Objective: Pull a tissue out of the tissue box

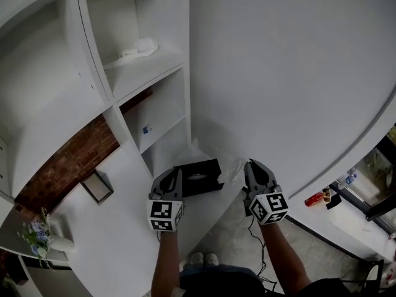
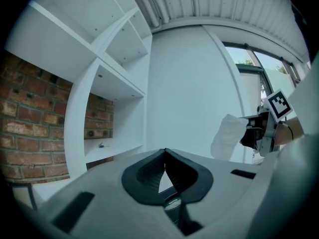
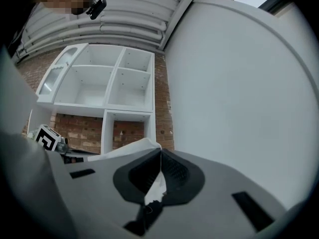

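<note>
One tissue (image 1: 231, 172) is the working item: a thin white sheet, judged to be very light, limp and easy to tear, with no stiffness of its own. It hangs just beside the right end of the black tissue box (image 1: 199, 177), and one edge is clamped in the right tongs (image 1: 253, 164). The right gripper view confirms this. The jaws are pressed together on the sheet, with white paper showing in the gap between the pads and a loose fold (image 3: 133, 149) spilling out to the left. From the left gripper view the sheet (image 2: 228, 136) shows as a crumpled flap raised in the air. No view settles whether its lower end has cleared the box opening. Hold point: a bunched corner or fold, as gripped now, is judged safer than a single-ply edge, and a steady pull straight away from the opening should limit tearing. The box looks like light card and may lift or slide with the sheet. It lies flat on the white surface (image 1: 117, 228). The left tongs (image 1: 177, 172) sit at the left end of the box, tips closed against each other with nothing between them (image 2: 165, 152); contact with the box cannot be confirmed. Beyond stand a white shelf unit (image 1: 142, 73) and a brick wall (image 1: 68, 163).
</note>
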Demonstrator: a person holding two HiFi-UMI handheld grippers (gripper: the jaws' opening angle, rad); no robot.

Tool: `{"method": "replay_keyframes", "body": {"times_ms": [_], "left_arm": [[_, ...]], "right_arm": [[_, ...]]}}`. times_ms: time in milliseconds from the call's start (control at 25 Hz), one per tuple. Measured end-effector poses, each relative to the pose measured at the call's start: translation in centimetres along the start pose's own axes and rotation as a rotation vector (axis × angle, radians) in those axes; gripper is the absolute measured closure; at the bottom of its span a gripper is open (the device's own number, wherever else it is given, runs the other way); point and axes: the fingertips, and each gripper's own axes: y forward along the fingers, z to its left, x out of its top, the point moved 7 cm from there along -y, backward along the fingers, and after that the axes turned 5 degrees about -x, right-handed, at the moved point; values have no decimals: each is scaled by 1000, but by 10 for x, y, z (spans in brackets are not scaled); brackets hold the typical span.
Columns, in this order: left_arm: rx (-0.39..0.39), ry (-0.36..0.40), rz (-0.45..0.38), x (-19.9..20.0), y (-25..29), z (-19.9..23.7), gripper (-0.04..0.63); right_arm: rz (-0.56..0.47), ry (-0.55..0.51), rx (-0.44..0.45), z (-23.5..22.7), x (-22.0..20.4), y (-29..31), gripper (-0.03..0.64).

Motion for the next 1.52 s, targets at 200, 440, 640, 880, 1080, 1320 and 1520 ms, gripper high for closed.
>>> {"method": "replay_keyframes", "body": {"times_ms": [200,440,640,880,1080,1320,1520], "left_arm": [[-6,6,-12,4,2,-6,589],[-7,11,-9,5,2,-9,589],[-3,9,-10,5,2,-9,589],[-7,11,-9,4,3,-10,589],[-4,11,-7,4,2,-9,589],[-1,12,-4,3,0,-10,589],[4,11,-3,3,-2,-10,589]], "right_arm": [[-2,29,-42,-2,-10,-11,617],[3,31,-55,-6,-12,-15,617],[10,19,-56,-5,-13,-14,617],[33,-10,-57,-2,-18,-14,618],[40,-9,-46,0,-22,-14,618],[44,-12,-28,2,-22,-14,618],[45,-25,-13,6,-21,-14,618]]}}
